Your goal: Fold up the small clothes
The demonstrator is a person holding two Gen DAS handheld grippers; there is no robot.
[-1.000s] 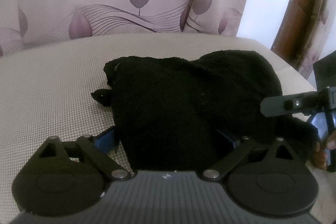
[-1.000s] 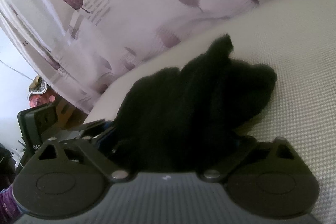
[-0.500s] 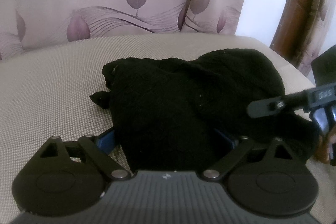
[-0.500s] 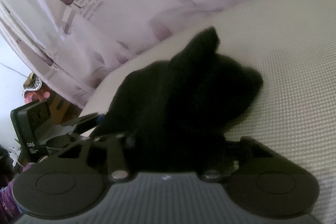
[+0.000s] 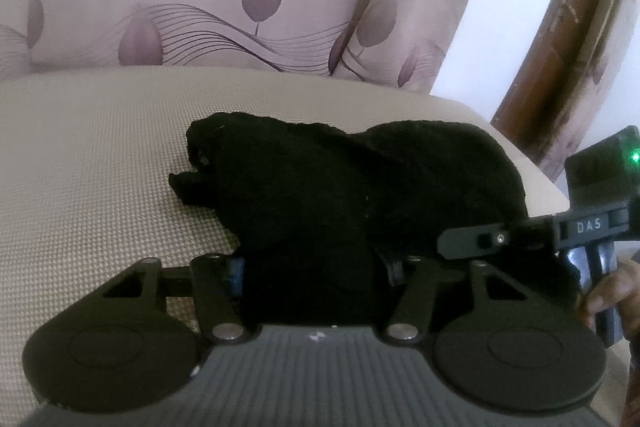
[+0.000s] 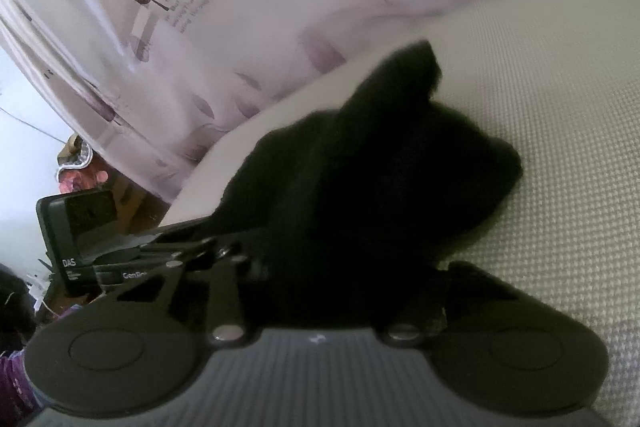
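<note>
Barely begun: black garment (image 5: 340, 203) bunched, unfolded, on the beige cushion (image 5: 92, 163). Left gripper (image 5: 316, 267) and right gripper (image 6: 344, 283) just closing, half-shut over its near edge; firm grip uncertain. All folding left.

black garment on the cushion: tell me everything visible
The black garment is a small knitted-looking piece, bunched and rumpled, not yet folded flat. It lies on the beige woven cushion, a small flap poking out at its far left. The left claw and right claw have just been closing, with its near edge between the jaws of each. No markings are discernible.
</note>
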